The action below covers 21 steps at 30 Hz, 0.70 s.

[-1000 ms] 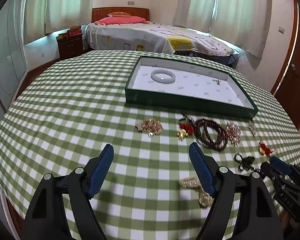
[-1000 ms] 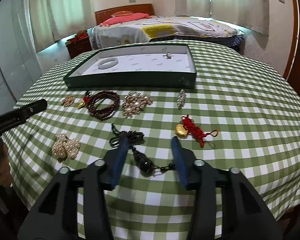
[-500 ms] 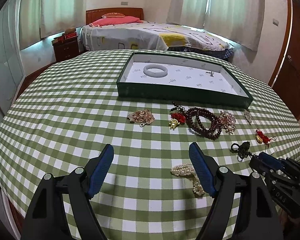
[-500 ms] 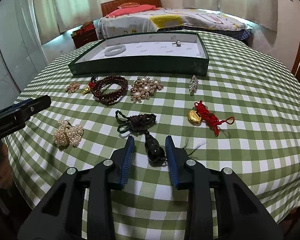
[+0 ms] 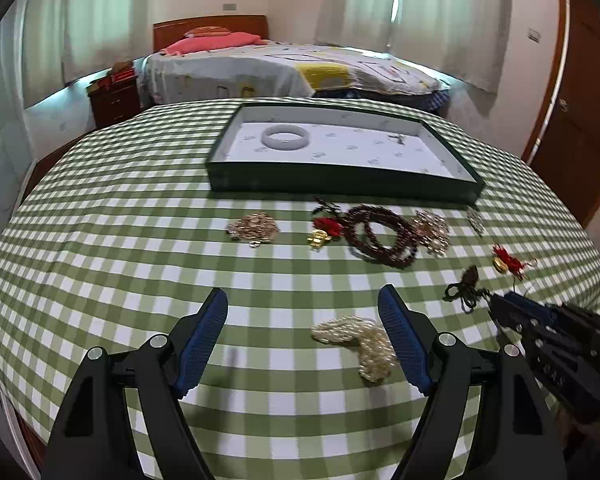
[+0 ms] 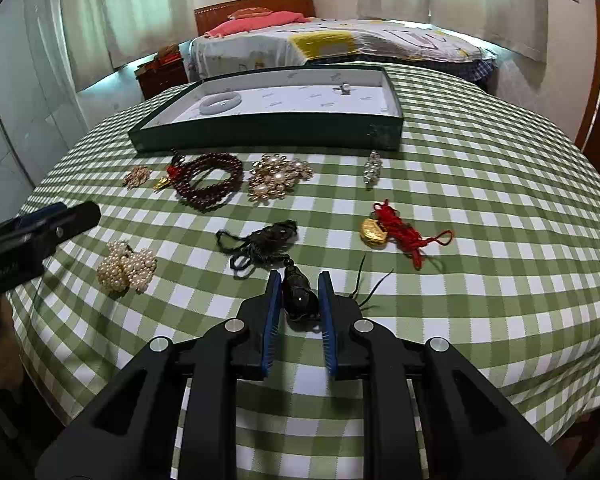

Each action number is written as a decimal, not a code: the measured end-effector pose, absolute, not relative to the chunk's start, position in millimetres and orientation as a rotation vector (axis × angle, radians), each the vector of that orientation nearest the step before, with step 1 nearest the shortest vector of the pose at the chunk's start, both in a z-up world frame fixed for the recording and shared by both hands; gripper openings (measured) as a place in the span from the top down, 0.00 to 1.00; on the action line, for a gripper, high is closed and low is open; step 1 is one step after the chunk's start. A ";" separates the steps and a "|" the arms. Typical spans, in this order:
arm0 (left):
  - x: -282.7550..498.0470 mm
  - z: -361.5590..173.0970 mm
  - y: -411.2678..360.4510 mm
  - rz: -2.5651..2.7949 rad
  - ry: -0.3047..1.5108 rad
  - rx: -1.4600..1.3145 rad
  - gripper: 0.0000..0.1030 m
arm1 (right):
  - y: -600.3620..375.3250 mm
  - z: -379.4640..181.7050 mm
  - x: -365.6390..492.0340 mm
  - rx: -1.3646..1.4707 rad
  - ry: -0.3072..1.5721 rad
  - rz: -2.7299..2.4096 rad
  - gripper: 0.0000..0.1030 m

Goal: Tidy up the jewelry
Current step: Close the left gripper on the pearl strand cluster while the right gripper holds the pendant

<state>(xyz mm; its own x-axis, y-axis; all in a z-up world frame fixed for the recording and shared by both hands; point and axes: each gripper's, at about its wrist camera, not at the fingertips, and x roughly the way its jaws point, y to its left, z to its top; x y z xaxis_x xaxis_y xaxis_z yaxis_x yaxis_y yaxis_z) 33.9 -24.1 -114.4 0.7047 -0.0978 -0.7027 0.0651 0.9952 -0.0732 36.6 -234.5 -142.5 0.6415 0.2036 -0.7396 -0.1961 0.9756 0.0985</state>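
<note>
My right gripper [image 6: 299, 286] is shut on the dark bead of a black cord pendant [image 6: 299, 296], whose knotted cord [image 6: 260, 242] lies on the checked cloth ahead. It also shows in the left wrist view [image 5: 466, 290]. My left gripper [image 5: 302, 312] is open and empty above the cloth, with a pearl strand [image 5: 360, 340] just inside its right finger. The green tray [image 5: 340, 178] at the back holds a white bangle [image 5: 285, 137] and a small ring [image 5: 398, 139].
In front of the tray lie a gold brooch [image 5: 254, 227], a dark red bead bracelet [image 6: 208, 182], a pearl and gold brooch [image 6: 278, 176], a crystal pin [image 6: 373, 166] and a gold charm on red cord [image 6: 396, 232]. A bed [image 5: 284, 68] stands behind the table.
My right gripper has closed from open onto the black pendant's bead. My left gripper has drawn back and risen, so the jewelry sits farther ahead.
</note>
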 end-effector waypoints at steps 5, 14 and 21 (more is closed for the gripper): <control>33.1 -119.4 -33.5 -0.134 0.804 -0.032 0.27 | -235.7 -142.2 36.0 0.014 0.841 0.229 0.82; 33.9 -130.2 -47.0 -0.179 0.842 -0.004 0.27 | -238.6 -142.2 35.2 0.030 0.839 0.227 0.82; 36.5 -137.7 -48.7 -0.184 0.876 -0.001 0.38 | -238.5 -142.1 34.9 0.031 0.840 0.227 0.82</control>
